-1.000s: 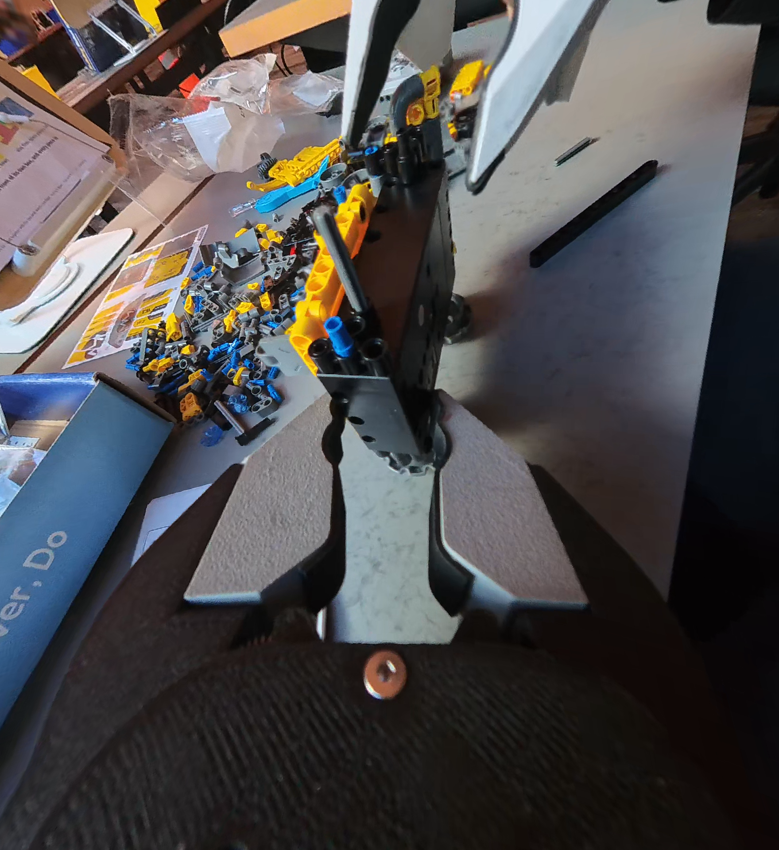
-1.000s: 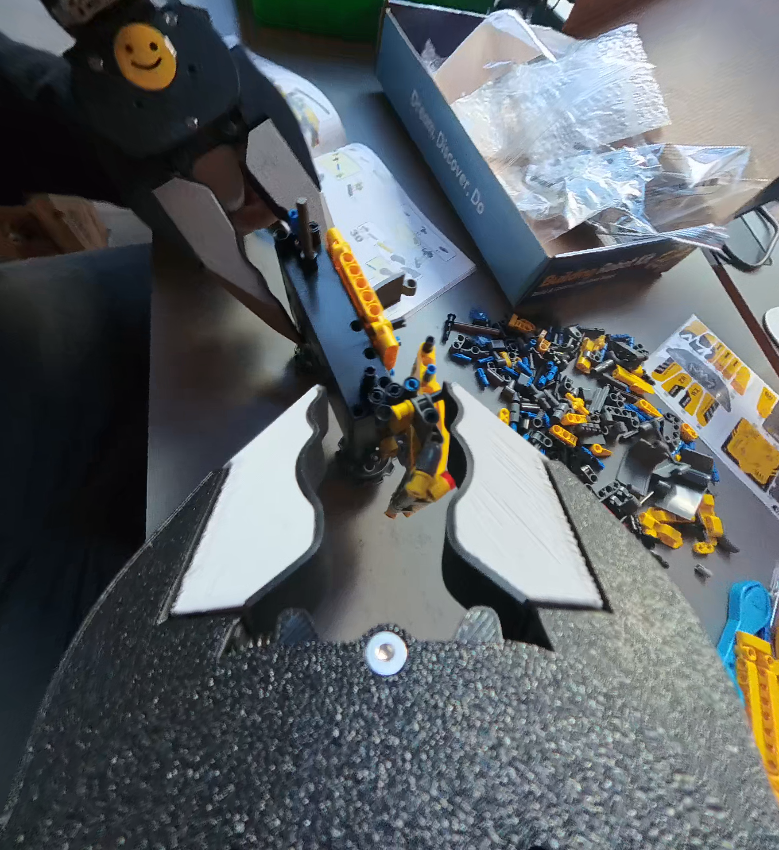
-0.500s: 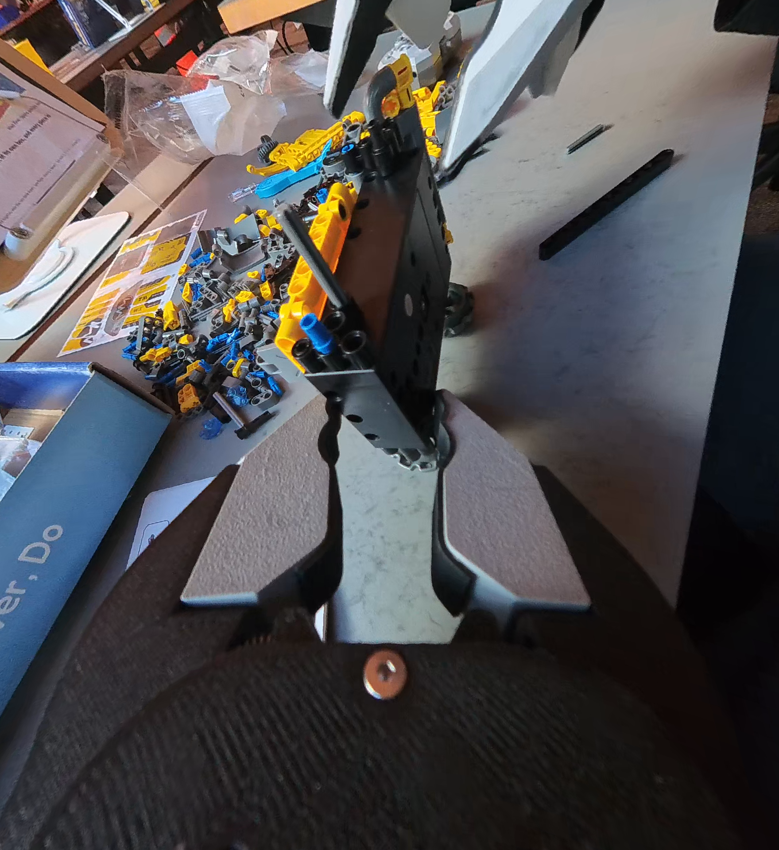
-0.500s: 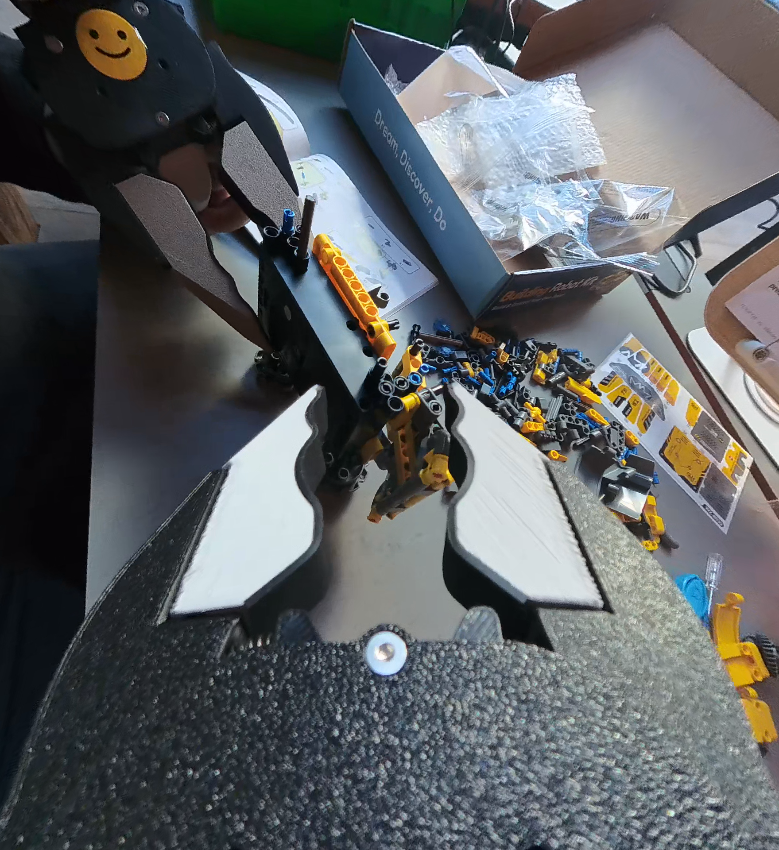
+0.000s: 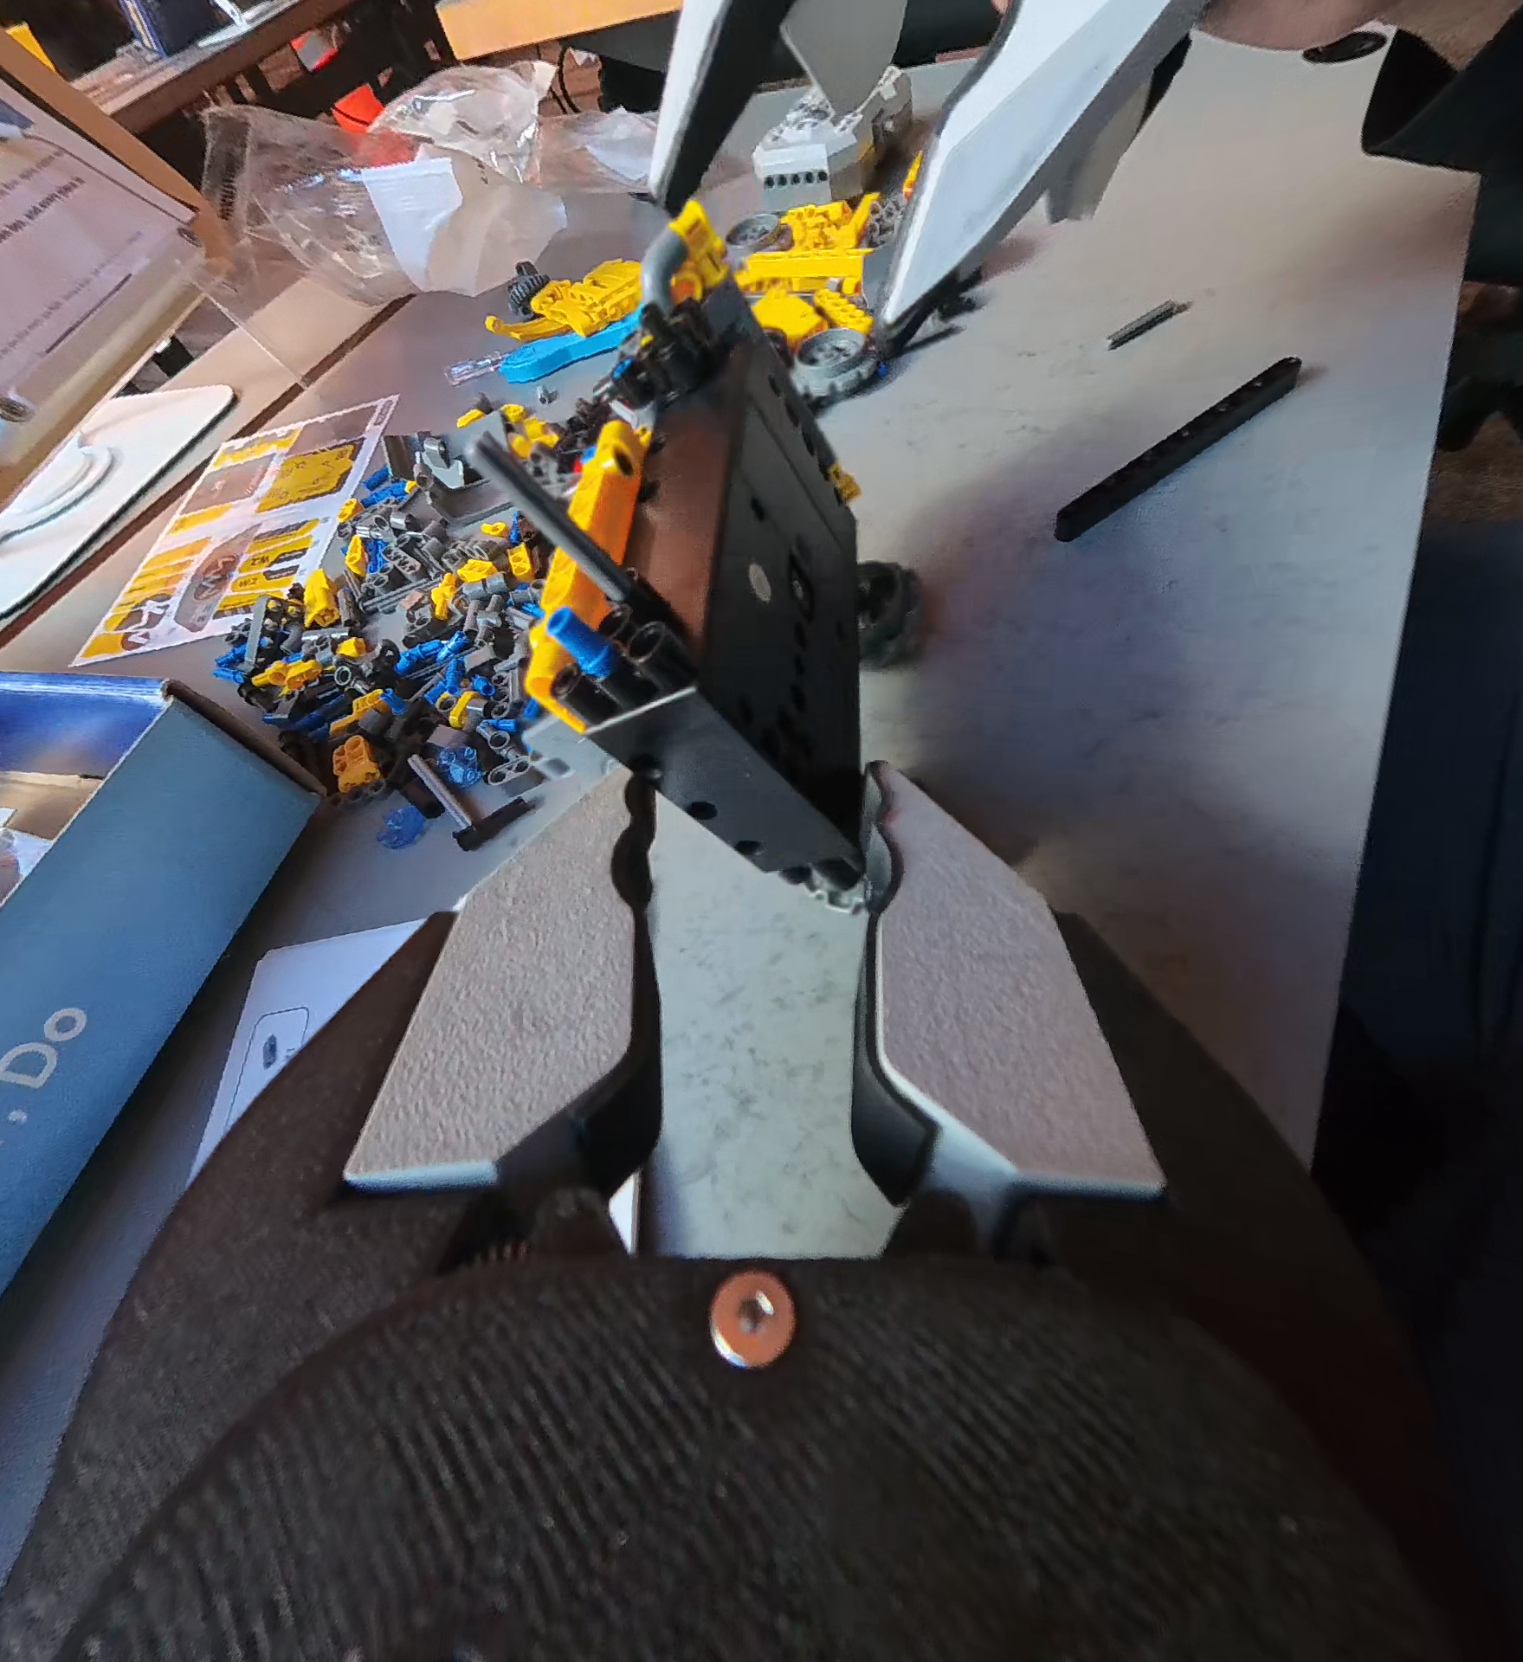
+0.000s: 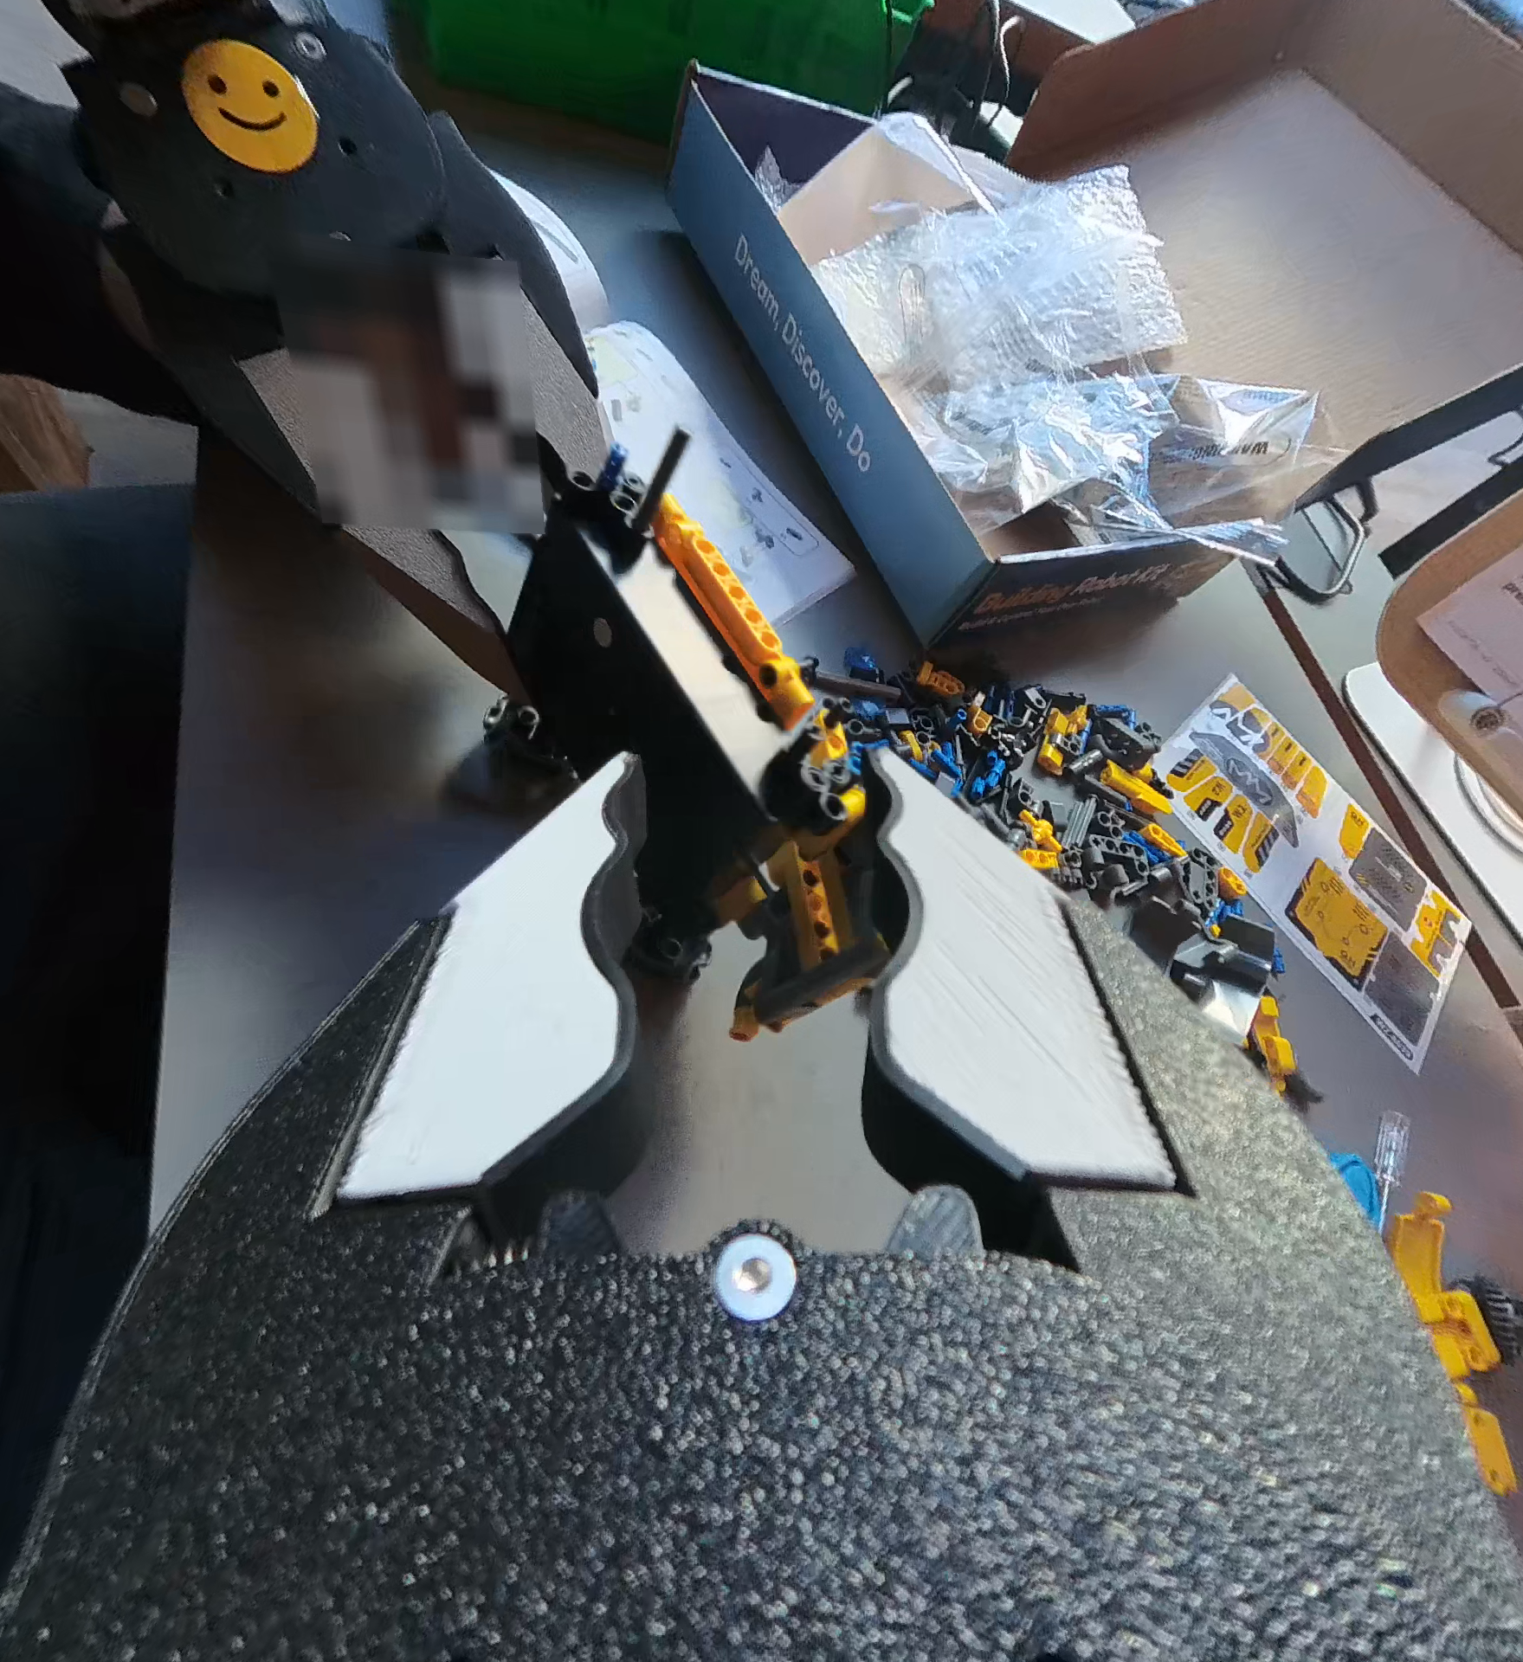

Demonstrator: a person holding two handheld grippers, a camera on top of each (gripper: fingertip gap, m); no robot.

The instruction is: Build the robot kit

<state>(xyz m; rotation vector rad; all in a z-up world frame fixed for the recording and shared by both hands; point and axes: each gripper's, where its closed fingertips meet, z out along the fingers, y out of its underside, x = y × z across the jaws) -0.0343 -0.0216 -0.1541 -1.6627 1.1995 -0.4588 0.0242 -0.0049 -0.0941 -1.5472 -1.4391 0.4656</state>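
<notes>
A long brick model, a black panel with a yellow beam and a black axle, hangs tilted above the grey table. My left gripper is shut on its near grey end. The right gripper shows at the model's far end. In the right wrist view my right gripper is shut on the model at its yellow and black end. The left gripper, with a yellow smiley disc, holds the other end.
A pile of small loose parts lies left of the model, with a sticker sheet and a blue box. A black wheel and a long black beam lie right. Yellow sub-assemblies and plastic bags sit beyond. One gripper's finger ends stand about 9 cm off the other's. Between my right fingertips and the long black beam there is roughly 15 cm.
The model has lifted from near upright and tilted over, its top leaning toward the parts pile. Both grippers stayed on its ends and rose with it.
</notes>
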